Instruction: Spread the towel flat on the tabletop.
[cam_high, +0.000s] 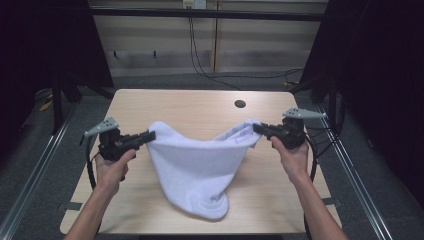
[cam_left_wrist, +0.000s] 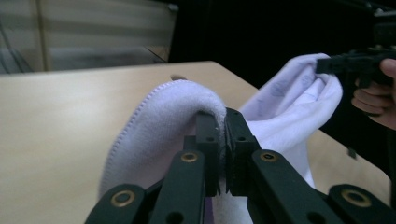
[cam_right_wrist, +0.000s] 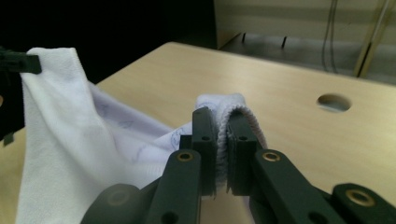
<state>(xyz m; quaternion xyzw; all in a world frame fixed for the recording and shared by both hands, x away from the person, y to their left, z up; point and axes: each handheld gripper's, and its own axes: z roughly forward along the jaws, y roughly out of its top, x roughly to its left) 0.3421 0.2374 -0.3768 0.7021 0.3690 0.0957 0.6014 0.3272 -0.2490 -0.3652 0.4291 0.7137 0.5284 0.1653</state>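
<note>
A white towel (cam_high: 197, 165) hangs between the two grippers above the wooden table (cam_high: 200, 107), sagging in the middle with its lower end resting on the tabletop near the front. My left gripper (cam_high: 151, 136) is shut on the towel's left corner (cam_left_wrist: 187, 100), the cloth folding over its jaws. My right gripper (cam_high: 256, 127) is shut on the right corner (cam_right_wrist: 229, 105), its hemmed edge pinched between the pads. In the left gripper view the right gripper (cam_left_wrist: 327, 65) and its hand show at far right. In the right gripper view the left gripper's tip (cam_right_wrist: 21, 63) clamps the towel (cam_right_wrist: 60, 140).
A round cable hole (cam_high: 240, 104) sits in the table near its far edge. Metal rails (cam_high: 45, 150) run along both sides of the table. Cables hang against the back wall (cam_high: 195, 45). Dark curtains flank the left and right sides.
</note>
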